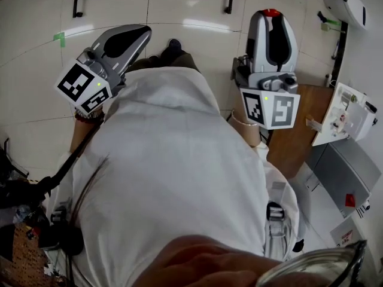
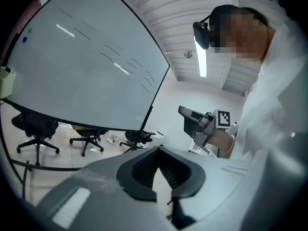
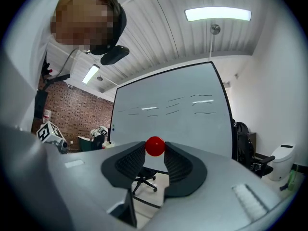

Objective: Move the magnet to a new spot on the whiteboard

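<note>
A red round magnet (image 3: pixel 155 146) is sitting pinched between the jaw tips of the right gripper (image 3: pixel 155 148), the whiteboard (image 3: pixel 183 124) standing well ahead. The left gripper (image 2: pixel 157 149) is closing on nothing, tips touching.

Left tool (image 1: pixel 142 34) and right tool (image 1: pixel 272 21) above white-clad torso (image 1: pixel 173 160); red magnet (image 1: pixel 271 11) at right tool's tip.

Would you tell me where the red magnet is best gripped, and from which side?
Across its widest middle, one pad on each opposite side, as the right gripper has it now at its jaw tips. The red magnet looks round and smooth, so an off-centre pinch would probably squirt it out.
</note>
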`<state>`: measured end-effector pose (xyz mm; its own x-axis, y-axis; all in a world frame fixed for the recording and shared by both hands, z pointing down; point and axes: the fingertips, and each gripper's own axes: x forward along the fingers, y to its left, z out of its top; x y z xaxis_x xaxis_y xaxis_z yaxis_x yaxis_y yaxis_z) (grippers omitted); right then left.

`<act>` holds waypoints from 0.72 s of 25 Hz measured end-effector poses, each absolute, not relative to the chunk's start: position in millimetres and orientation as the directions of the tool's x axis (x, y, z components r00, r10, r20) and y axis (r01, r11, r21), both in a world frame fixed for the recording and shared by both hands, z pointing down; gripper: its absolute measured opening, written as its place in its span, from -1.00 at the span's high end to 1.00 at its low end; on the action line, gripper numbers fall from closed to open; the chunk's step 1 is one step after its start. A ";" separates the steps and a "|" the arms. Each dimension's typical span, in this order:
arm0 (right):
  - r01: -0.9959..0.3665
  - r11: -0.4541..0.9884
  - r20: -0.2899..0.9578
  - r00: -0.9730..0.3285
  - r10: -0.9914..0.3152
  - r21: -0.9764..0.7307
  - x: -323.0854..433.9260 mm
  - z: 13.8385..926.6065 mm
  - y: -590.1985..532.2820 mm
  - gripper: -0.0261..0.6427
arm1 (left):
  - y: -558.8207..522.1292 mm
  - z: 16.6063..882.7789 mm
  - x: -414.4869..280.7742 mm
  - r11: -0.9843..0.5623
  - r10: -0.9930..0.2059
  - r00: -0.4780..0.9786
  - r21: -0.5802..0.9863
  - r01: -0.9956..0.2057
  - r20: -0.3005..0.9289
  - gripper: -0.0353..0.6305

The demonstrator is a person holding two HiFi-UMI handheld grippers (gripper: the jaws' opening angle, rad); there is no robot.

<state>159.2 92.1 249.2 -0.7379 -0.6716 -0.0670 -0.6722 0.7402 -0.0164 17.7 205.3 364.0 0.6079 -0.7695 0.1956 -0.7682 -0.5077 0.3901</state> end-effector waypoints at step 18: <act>-0.710 0.701 -0.075 -0.697 -0.713 -0.061 130.4 250.2 86.9 0.55 | 206.7 382.9 -15.7 -0.513 -0.758 0.625 0.421 -0.748 0.186 0.89</act>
<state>130.4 86.9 250.2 -0.6972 -0.7129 -0.0750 -0.7104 0.7012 -0.0612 -15.7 206.7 382.9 0.6246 -0.7585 0.1858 -0.7480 -0.5128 0.4213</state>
